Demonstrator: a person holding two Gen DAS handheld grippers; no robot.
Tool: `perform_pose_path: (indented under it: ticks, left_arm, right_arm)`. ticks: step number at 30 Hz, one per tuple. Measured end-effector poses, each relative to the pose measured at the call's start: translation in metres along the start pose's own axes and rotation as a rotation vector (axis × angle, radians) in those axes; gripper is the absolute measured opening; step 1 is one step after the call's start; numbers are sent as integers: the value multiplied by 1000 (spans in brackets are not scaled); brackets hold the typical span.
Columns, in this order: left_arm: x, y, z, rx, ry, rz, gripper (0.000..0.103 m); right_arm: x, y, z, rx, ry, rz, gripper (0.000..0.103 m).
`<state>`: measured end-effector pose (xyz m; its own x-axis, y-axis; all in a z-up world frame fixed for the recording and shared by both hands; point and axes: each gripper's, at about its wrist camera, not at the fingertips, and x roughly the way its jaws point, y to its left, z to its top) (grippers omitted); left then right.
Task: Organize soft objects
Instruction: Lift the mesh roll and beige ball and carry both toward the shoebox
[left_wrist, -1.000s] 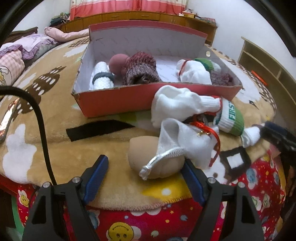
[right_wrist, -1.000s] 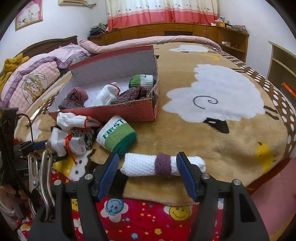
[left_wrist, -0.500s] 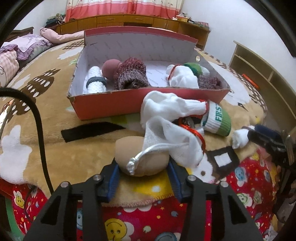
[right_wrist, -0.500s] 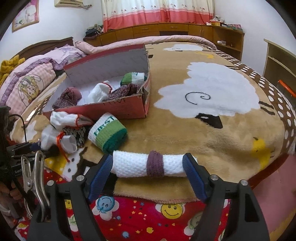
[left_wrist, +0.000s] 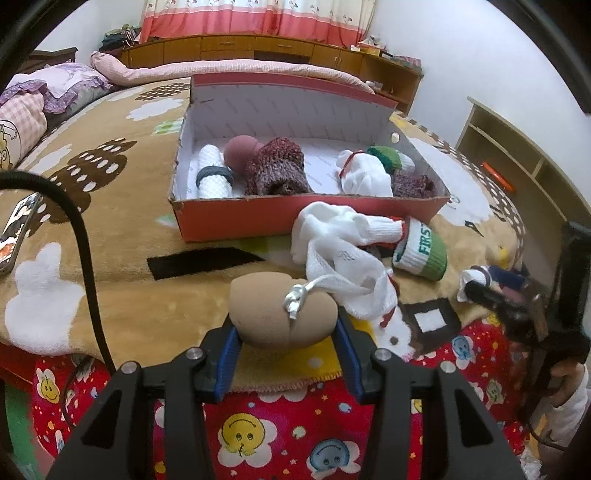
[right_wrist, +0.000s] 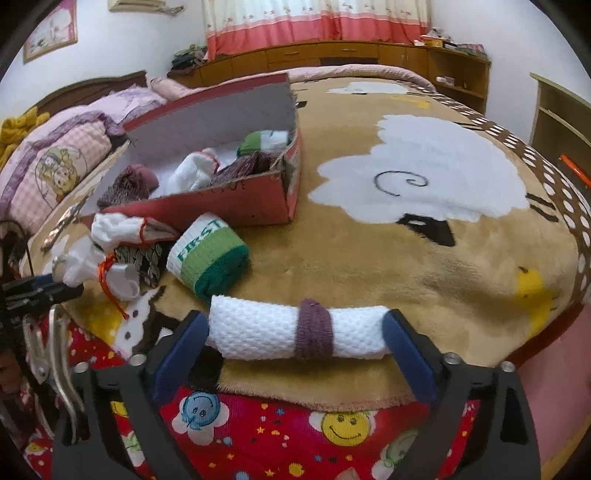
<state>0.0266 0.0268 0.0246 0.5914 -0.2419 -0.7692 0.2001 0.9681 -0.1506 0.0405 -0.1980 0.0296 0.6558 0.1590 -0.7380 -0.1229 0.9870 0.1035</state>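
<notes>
Behind the bed (right_wrist: 424, 258) hangs a pink curtain. My left hand-held gripper (left_wrist: 286, 354) squeezes a tan ball (left_wrist: 280, 314) near the bed's edge. My right hand-held gripper (right_wrist: 295, 332) is opening, with a white towel roll (right_wrist: 295, 330) between its blue pads.

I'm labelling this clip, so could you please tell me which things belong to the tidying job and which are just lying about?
Job:
tan sponge
white towel roll
green-cuffed sock
white socks
red box

Lying about:
phone
pillow
black cable
</notes>
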Motion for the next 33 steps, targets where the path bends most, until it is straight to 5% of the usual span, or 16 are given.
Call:
perform_pose_path:
  ticks: [7, 19, 33]
  left_arm:
    - [-5, -1, -1, 4, -5, -3, 50]
    - [-14, -7, 0, 16, -24, -6, 50]
    - [-33, -10, 8, 20, -68, -3, 50]
  right_arm:
    - [15, 13, 0, -145, 61, -95, 99]
    - [4, 7, 3, -200, 11, -150, 40]
    - [-18, 13, 12, -168, -66, -84, 33]
